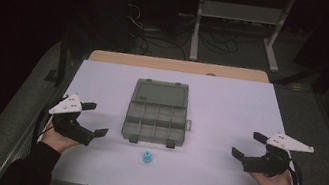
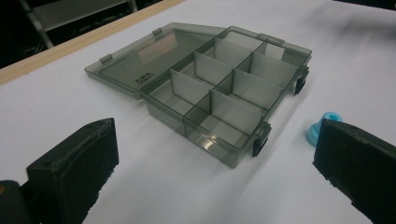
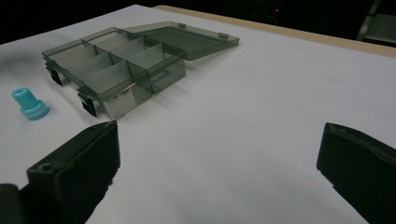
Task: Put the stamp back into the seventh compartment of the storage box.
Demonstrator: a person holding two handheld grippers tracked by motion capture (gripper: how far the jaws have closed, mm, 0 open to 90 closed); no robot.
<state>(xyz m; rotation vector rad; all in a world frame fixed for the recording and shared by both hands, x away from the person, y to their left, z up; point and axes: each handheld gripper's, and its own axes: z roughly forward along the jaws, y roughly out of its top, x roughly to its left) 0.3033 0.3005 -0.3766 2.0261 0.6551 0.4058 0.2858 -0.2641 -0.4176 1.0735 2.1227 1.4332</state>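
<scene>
A smoky grey compartment box (image 1: 156, 117) lies open in the middle of the white table, its lid flat toward the far side; its divided cells look empty (image 2: 219, 93) (image 3: 116, 65). A small blue stepped peg (image 1: 147, 157) stands upright just in front of the box (image 2: 322, 128) (image 3: 29, 104). My left gripper (image 1: 95, 119) rests at the table's left side, open, with nothing between its jaws. At the right side my right gripper (image 1: 249, 144) is open and empty too, jaws pointing toward the box.
The white tabletop (image 1: 230, 108) has a wooden strip (image 1: 177, 65) along its far edge. Beyond it stands a metal table frame (image 1: 237, 21) with cables on the dark floor. Bare room lies between each gripper and the box.
</scene>
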